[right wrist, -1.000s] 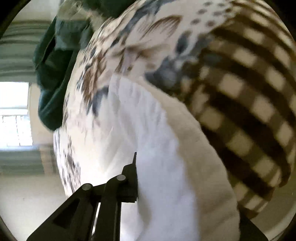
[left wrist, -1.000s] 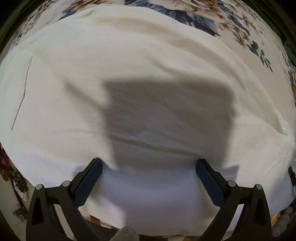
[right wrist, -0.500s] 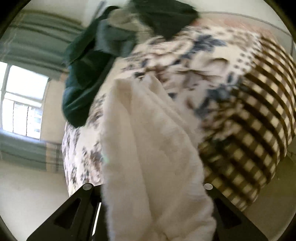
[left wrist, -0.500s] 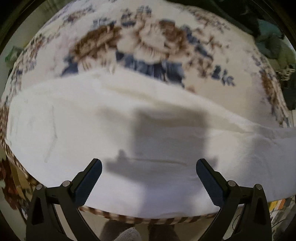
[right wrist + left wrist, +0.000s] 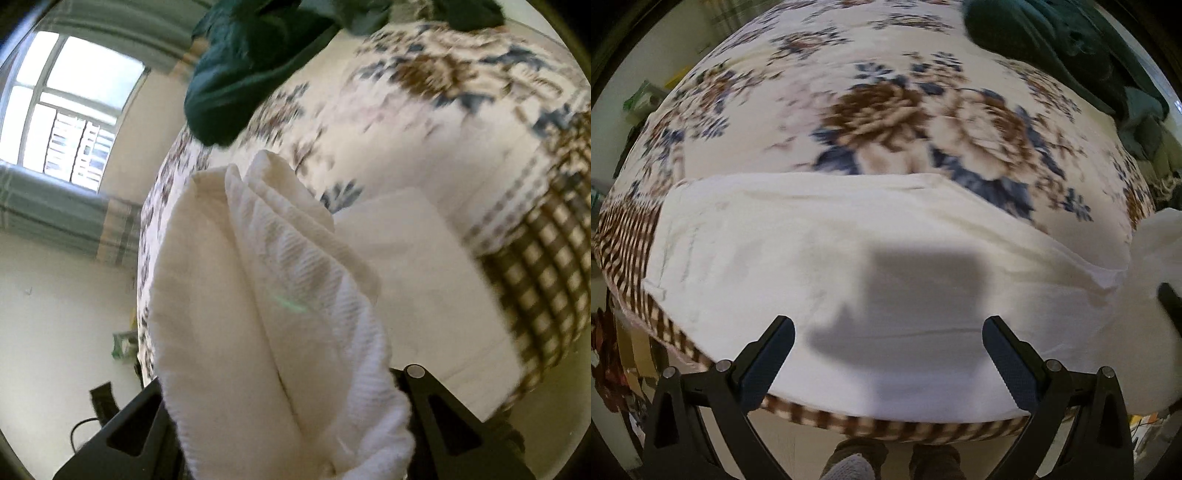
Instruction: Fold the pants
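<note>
Jaws of the left gripper (image 5: 886,345) stand wide apart above the white pants (image 5: 871,266), gripping nothing. Those of the right gripper (image 5: 288,406) are pinched nearly closed on a bunched fold of the pants (image 5: 280,295), lifted off the flowered blanket (image 5: 886,110) where the rest lies flat.
</note>
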`<state>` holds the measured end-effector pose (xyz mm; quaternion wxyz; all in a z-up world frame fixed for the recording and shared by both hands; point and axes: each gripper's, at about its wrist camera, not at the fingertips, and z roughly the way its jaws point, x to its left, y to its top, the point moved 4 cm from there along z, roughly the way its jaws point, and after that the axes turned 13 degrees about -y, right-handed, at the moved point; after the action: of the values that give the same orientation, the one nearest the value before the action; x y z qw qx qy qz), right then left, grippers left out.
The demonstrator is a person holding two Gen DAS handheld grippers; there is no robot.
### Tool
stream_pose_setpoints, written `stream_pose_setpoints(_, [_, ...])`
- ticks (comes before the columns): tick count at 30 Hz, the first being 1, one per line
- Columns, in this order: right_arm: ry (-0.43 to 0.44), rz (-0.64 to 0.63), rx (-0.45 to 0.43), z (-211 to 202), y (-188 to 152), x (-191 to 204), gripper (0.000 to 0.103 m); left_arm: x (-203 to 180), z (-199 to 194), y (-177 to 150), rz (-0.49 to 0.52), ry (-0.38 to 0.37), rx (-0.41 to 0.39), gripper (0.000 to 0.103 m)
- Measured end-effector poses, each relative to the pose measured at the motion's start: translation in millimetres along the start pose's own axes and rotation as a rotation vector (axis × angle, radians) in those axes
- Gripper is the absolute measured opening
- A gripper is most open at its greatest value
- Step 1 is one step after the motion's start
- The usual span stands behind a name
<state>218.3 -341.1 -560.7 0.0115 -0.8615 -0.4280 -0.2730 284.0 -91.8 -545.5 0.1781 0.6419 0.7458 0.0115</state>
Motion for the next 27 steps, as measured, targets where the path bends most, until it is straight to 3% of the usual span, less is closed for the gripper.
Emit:
stream_pose_setpoints(4, [-0.026,-0.081,0.061,43,-37,32,0.014,41,-9,-7,-0.049,0.023,0.002,0.103])
stream_pose_setpoints(9, [-0.171,-0.321,0.175,104,-100,83,0.019,91,-17,-16,-0.127,0.054,0.02,0.103])
stream_pose_setpoints(10, [-0.199,-0.343,0.195,110,-108,89,0.026,101,-19,-18,-0.141,0.064,0.022,0.103])
stream_pose_setpoints(11, [-0.208,-0.386,0.247,120,-123,102,0.042,112,-22,-21,-0.159,0.074,0.023,0.103])
stream_pose_setpoints(12, [-0.178,-0.421,0.302,125,-135,114,0.05,123,-26,-24,-0.178,0.086,0.022,0.103])
stream_pose_setpoints(13, [-0.149,-0.456,0.348,124,-149,126,0.066,131,-29,-26,-0.191,0.095,0.018,0.103])
stream_pose_setpoints(14, [-0.12,-0.48,0.366,120,-156,135,0.073,142,-34,-28,-0.21,0.107,0.014,0.103])
stream_pose_setpoints(16, [-0.086,-0.485,0.354,106,-156,141,0.073,154,-38,-30,-0.236,0.115,0.013,0.103])
stream_pose_setpoints(18, [-0.133,-0.48,0.302,87,-146,131,0.076,162,-44,-30,-0.268,0.11,0.007,0.103])
stream_pose_setpoints(20, [-0.22,-0.475,0.238,68,-128,111,0.097,159,-46,-25,-0.282,0.087,-0.007,0.103])
stream_pose_setpoints(21, [-0.296,-0.471,0.209,60,-117,91,0.101,156,-46,-22,-0.28,0.071,-0.008,0.103])
stream_pose_setpoints(23, [-0.388,-0.443,0.196,55,-99,57,0.102,135,-37,-13,-0.26,0.011,0.0,0.103])
stream_pose_setpoints(27, [-0.492,-0.307,0.279,68,-72,-8,0.102,82,-8,9,-0.179,-0.069,0.023,0.103])
